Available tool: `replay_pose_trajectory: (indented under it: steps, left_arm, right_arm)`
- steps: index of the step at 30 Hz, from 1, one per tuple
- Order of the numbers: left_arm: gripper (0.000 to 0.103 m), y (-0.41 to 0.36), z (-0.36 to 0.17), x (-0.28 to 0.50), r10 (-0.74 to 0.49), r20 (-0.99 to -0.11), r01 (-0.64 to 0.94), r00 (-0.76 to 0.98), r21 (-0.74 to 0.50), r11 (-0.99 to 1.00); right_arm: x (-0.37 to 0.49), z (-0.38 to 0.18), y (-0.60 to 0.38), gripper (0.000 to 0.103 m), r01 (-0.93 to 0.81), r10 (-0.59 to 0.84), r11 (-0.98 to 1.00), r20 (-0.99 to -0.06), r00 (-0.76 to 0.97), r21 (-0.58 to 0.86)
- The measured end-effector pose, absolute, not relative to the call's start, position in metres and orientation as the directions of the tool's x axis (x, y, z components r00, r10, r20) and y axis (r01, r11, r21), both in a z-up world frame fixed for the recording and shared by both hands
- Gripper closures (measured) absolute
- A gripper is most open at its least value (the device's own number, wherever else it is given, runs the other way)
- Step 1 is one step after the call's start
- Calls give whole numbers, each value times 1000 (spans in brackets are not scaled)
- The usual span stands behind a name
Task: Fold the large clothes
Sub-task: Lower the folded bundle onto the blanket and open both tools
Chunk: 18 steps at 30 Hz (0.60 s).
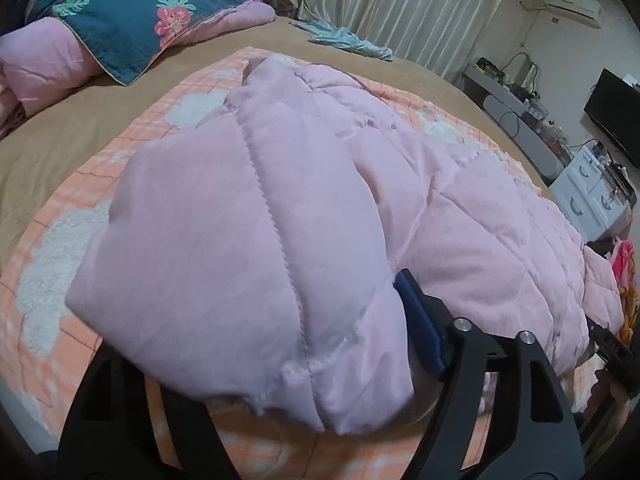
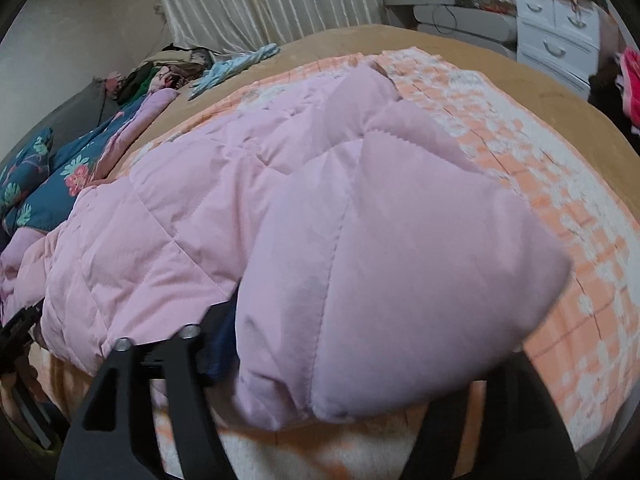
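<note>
Tan bed (image 1: 80,136): orange checked blanket (image 1: 52,216), floral quilt (image 1: 120,28), light-blue cloth, perhaps towel (image 1: 352,42).

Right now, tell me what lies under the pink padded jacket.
Under the pink padded jacket shows an orange-and-white blanket on the tan bed sheet. Anything beneath its middle is hidden.

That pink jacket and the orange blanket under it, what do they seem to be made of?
The pink quilted jacket looks like a thin, smooth matte woven shell, perhaps polyester, over puffy filling: stitched seams split it into swollen panels. The orange-and-white checked blanket looks like soft fleece or plush; its white patches show a fuzzy, raised nap. Exact fibres cannot be told.
</note>
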State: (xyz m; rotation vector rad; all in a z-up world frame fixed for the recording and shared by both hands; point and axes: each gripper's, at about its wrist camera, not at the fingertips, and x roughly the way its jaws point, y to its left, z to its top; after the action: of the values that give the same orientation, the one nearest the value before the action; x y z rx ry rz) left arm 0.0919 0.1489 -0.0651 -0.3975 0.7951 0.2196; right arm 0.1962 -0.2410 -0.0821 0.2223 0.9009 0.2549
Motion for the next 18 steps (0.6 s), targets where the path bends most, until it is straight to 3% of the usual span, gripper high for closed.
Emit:
replay_pose_trajectory:
  steps: [2, 5, 9, 18]
  left_arm:
    - [28, 149, -63, 89, 42, -735, -338, 677, -259, 905]
    - [17, 147, -59, 84, 53, -746, -345, 664, -242, 907]
    - [10, 148, -52, 75, 53, -753, -348, 656, -239, 906]
    - [9, 137, -27, 48, 64, -744, -328, 666, -215, 920]
  right_arm:
    - [190, -81, -244, 18, -111, 313, 944, -746, 588, 309]
    - [178, -74, -245, 12, -120, 301, 950, -748, 592, 288]
    - [163, -63, -248, 8, -139, 288, 956, -744, 603, 257]
    - [118, -19, -250, 4, -200, 259, 966, -676, 690, 167]
